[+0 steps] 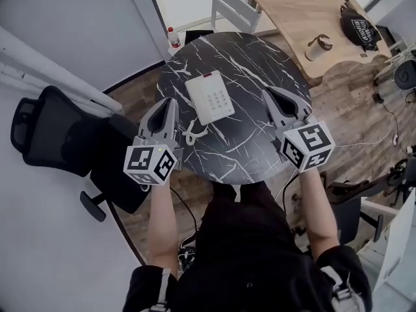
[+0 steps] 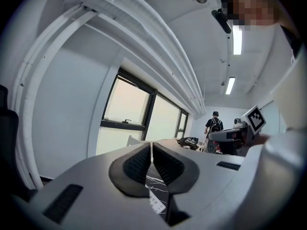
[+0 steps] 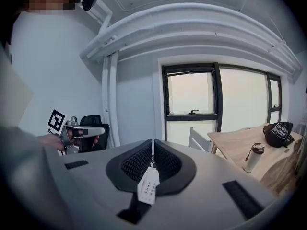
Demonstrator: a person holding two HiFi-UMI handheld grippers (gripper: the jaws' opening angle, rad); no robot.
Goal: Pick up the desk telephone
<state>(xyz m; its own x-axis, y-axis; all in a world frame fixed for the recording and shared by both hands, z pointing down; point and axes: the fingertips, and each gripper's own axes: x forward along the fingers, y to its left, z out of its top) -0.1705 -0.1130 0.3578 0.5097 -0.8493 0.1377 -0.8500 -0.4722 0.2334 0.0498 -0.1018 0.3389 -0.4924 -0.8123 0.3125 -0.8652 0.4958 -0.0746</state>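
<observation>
Nothing is legible: print on the black bag (image 1: 359,26) and keys on the desk telephone (image 1: 209,97) are too small.

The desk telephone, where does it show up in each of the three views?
Head view: desk telephone at centre, on the black marble table.
Left gripper view: only a white sliver low centre, below the shut fingers.
Right gripper view: low centre, just under the shut fingers.
Shared landmark: the black bag on the wooden desk, in all three.

The left tongs (image 1: 169,101) and right tongs (image 1: 267,93) are held out forward, both closed and empty, tips angled inward.
</observation>
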